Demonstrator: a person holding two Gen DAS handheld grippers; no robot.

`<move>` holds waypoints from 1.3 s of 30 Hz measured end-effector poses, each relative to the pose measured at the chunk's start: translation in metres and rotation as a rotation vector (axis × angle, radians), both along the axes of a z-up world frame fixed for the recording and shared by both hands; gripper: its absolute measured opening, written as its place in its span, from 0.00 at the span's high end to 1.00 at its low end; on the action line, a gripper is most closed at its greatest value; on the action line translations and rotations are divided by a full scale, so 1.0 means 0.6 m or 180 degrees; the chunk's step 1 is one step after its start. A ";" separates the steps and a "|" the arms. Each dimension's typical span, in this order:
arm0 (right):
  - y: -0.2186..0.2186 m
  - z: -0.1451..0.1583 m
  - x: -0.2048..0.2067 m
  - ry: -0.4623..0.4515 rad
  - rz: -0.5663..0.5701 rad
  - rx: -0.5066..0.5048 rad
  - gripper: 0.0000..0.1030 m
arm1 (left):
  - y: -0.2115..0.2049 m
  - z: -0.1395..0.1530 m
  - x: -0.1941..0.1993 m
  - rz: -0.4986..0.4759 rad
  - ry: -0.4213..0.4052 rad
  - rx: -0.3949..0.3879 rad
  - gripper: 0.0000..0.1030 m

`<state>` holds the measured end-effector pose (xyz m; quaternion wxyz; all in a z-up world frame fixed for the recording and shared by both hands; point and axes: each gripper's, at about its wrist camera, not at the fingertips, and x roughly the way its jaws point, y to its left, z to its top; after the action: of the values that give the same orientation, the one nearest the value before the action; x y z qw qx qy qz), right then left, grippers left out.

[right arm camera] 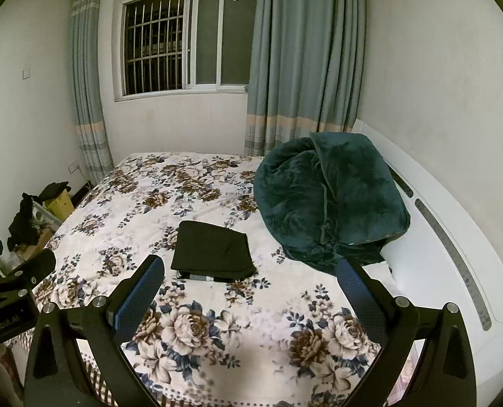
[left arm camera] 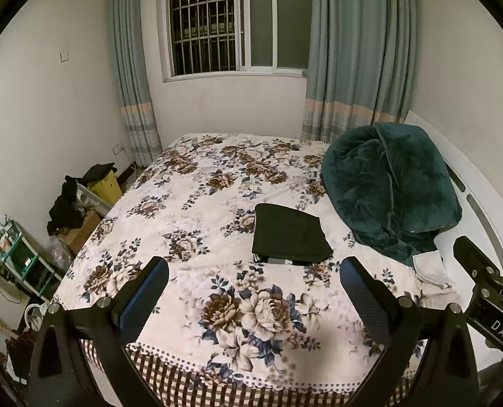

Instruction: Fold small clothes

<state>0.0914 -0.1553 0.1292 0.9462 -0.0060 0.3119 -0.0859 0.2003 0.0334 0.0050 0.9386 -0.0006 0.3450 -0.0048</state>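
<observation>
While both your left gripper (left arm camera: pixel 253 291) and right gripper (right arm camera: pixel 249 286) hang wide apart and empty above the floral bedspread (left arm camera: pixel 190 210), the folded black garment (left arm camera: pixel 290 234) lies mid-bed beside the green blanket (left arm camera: pixel 387 190): judge it light, limp, so pinch a corner edge.

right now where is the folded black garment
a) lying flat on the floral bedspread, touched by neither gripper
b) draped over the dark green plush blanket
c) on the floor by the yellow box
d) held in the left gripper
a: the folded black garment lies flat on the floral bedspread, apart from the dark green plush blanket, and both the left gripper and the right gripper are open and empty, held short of it.
</observation>
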 end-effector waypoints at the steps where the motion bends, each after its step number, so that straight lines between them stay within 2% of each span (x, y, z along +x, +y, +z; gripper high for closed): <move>1: 0.000 0.000 0.000 0.0001 0.0003 -0.0005 0.00 | 0.001 0.001 -0.002 0.0003 -0.0002 -0.0004 0.00; 21: 0.005 0.004 -0.002 -0.0022 0.0041 0.0011 0.00 | 0.007 0.002 -0.016 0.0018 -0.0029 0.0019 0.00; 39: 0.006 0.008 0.005 -0.0068 0.0066 0.0019 0.00 | 0.015 0.034 -0.020 0.0081 -0.0082 0.0032 0.00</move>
<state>0.0943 -0.1515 0.1342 0.9503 -0.0055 0.3019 -0.0752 0.1885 0.0423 0.0252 0.9429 -0.0002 0.3330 0.0088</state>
